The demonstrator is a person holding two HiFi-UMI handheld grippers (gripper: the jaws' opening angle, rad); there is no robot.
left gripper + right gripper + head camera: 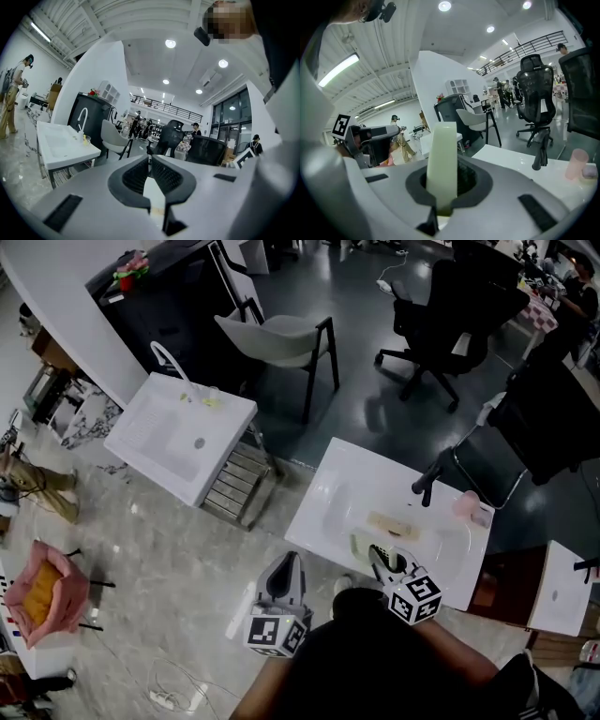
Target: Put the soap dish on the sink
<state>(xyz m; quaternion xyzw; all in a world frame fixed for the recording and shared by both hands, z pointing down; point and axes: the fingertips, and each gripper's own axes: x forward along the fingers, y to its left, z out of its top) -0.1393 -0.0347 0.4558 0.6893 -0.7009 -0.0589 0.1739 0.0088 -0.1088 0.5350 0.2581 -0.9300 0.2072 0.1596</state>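
Observation:
A pale green soap dish (361, 545) is pinched on edge in my right gripper (376, 559), just over the near rim of the white sink (347, 474). In the right gripper view the soap dish (443, 154) stands upright between the jaws of the right gripper (444, 190), and the sink (515, 161) lies ahead to the right. My left gripper (291, 563) hovers left of that sink, over the floor, its jaws together with nothing in them. From its own camera the left gripper (150, 161) points past a second white sink (56, 145).
The near sink carries a black faucet (429, 479), a pink cup (466, 504) and a beige bar (394, 524) in the basin. A second sink (178, 437) stands to the left, with a grey chair (281, 338) and black office chairs (450, 315) behind.

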